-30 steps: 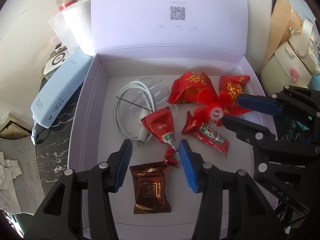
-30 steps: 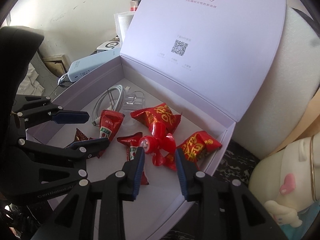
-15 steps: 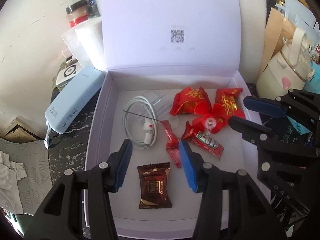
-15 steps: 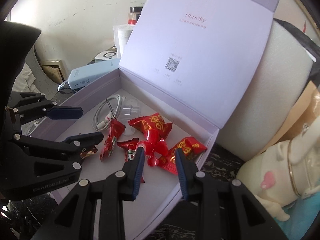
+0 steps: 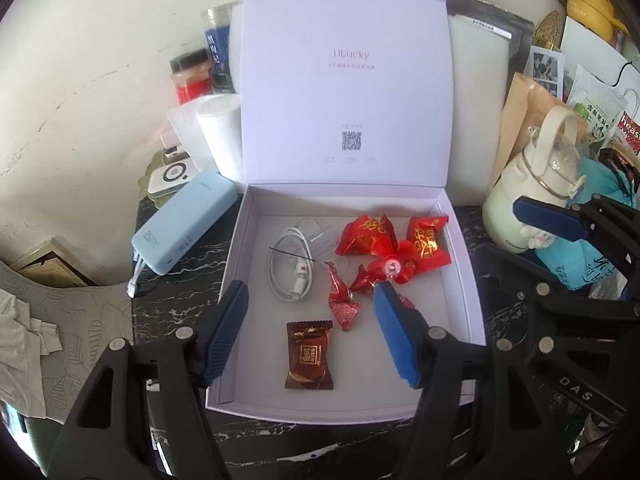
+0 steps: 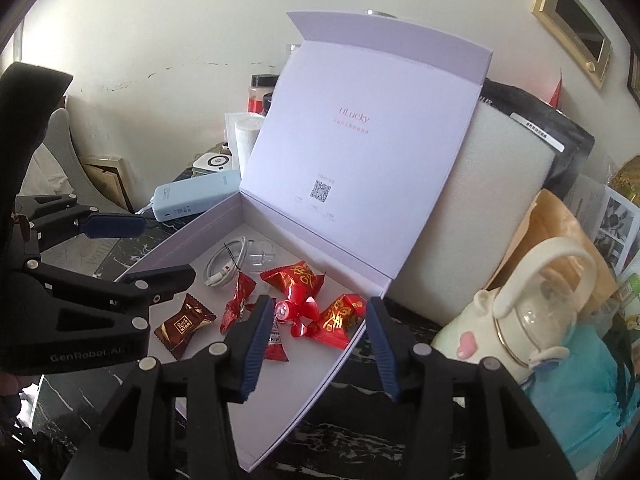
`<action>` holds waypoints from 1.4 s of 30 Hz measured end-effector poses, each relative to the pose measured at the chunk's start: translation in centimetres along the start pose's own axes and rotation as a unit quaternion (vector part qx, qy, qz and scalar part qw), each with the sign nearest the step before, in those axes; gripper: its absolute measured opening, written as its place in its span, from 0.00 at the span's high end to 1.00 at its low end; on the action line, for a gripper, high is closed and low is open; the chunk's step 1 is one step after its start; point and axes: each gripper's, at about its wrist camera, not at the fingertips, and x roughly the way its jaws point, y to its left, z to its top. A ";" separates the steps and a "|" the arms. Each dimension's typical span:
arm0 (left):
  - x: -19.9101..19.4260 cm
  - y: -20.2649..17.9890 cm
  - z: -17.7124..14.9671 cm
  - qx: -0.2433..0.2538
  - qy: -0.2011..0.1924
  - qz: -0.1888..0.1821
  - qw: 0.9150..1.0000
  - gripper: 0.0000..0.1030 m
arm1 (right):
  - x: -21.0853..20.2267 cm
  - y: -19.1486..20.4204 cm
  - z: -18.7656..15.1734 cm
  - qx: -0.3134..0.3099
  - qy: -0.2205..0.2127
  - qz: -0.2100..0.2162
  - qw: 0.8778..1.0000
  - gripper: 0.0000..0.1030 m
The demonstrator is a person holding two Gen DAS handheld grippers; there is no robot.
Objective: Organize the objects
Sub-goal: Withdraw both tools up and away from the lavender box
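An open lilac box (image 5: 234,280) lies on a black marble top, lid upright (image 6: 360,168). Inside are a coiled white cable (image 5: 290,268), a brown candy (image 5: 309,354), several red foil candies (image 5: 426,240) and a small red pinwheel (image 5: 390,266). My left gripper (image 5: 312,336) hovers open above the box's near edge, over the brown candy and holding nothing. My right gripper (image 6: 319,346) is open too, above the box's right front corner near the pinwheel (image 6: 298,314). Each gripper shows in the other's view: the right one (image 5: 520,240), the left one (image 6: 148,250).
A pale blue power bank (image 5: 184,228) lies left of the box. A cream bottle with a loop handle (image 6: 516,320), a teal bag (image 5: 580,264) and a brown paper bag crowd the right. Jars and a white roll (image 5: 218,136) stand behind. Crumpled cloth (image 5: 24,332) lies far left.
Both grippers have drawn back and up from the box, so more of the lid and surroundings show. The right gripper's fingers now stand wider apart. One red candy has turned on edge.
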 end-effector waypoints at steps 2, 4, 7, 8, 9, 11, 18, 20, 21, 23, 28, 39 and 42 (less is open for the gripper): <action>-1.1 0.0 -0.1 -0.001 -0.006 0.003 1.000 0.33 | -1.3 0.0 0.0 0.003 -0.011 -0.004 1.000 0.50; -2.1 -0.1 -0.3 -0.003 -0.012 0.008 1.000 0.31 | -2.2 0.0 -0.1 0.005 -0.018 -0.008 1.000 0.48; -3.6 -0.1 -0.7 -0.006 -0.022 0.013 1.000 0.27 | -3.8 0.0 -0.3 0.008 -0.029 -0.013 0.999 0.47; -4.1 -0.1 -0.8 -0.008 -0.026 0.015 1.000 0.26 | -4.5 0.1 -0.4 0.010 -0.033 -0.014 0.999 0.47; -4.5 -0.1 -0.9 -0.010 -0.030 0.017 0.999 0.25 | -4.9 0.1 -0.5 0.011 -0.036 -0.016 0.999 0.47; -5.6 -0.2 -1.2 -0.012 -0.036 0.021 0.999 0.22 | -6.0 0.1 -0.7 0.014 -0.042 -0.021 0.999 0.47; -9.0 -0.9 -2.8 -0.009 -0.057 0.035 0.998 0.12 | -9.1 0.5 -1.9 0.024 -0.059 -0.038 0.997 0.38; -9.9 -1.3 -3.4 -0.008 -0.064 0.043 0.997 0.09 | -10.3 0.7 -2.5 0.026 -0.063 -0.041 0.997 0.34; -10.3 -1.4 -3.7 -0.006 -0.066 0.046 0.997 0.08 | -10.7 0.8 -2.8 0.028 -0.065 -0.042 0.997 0.33; -11.0 -1.8 -4.4 -0.003 -0.070 0.048 0.996 0.06 | -11.7 0.9 -3.5 0.030 -0.069 -0.045 0.996 0.31; -12.1 -2.4 -6.3 -0.005 -0.066 0.045 0.997 0.05 | -13.5 1.7 -5.3 0.030 -0.073 -0.054 0.995 0.31; -13.7 -2.8 -10.9 -0.022 -0.051 0.044 0.997 0.05 | -15.3 2.8 -10.0 0.053 -0.049 -0.058 0.996 0.31; -13.8 -2.9 -12.1 -0.025 -0.045 0.040 0.998 0.05 | -15.2 3.0 -11.2 0.058 -0.038 -0.057 0.996 0.31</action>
